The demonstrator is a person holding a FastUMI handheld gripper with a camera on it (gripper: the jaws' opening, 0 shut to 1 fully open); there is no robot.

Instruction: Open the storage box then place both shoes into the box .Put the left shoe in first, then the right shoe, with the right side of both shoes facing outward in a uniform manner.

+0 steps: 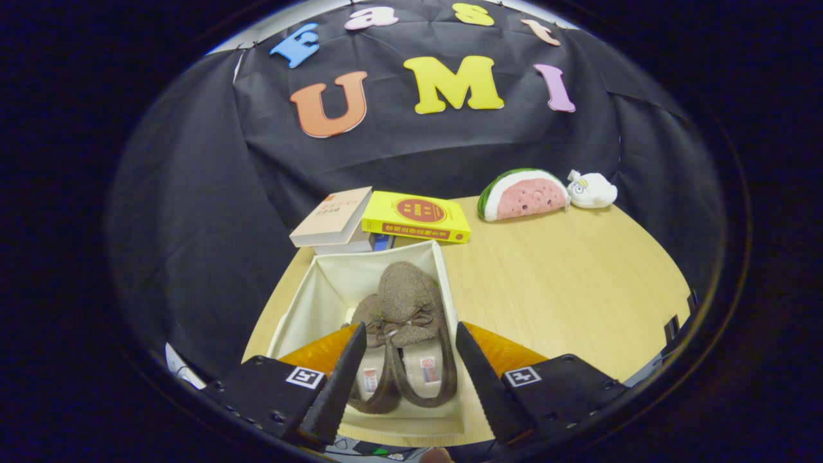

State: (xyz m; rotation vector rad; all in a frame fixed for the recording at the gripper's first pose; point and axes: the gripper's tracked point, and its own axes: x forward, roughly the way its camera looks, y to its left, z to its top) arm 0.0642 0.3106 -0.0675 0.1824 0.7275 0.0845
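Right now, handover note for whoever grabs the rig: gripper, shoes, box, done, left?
Gripper: fingers open, hovering above the storage box, holding nothing.
Storage box: open, on the wooden table, just in front of the books.
Shoes: left-hand shoe and right-hand shoe both lie inside the box, side by side, between the fingers in the gripper view, toes pointing away.
Done: box opened, both shoes in.
Left: check the shoes' facing; I cannot judge it from here. Then pull back.
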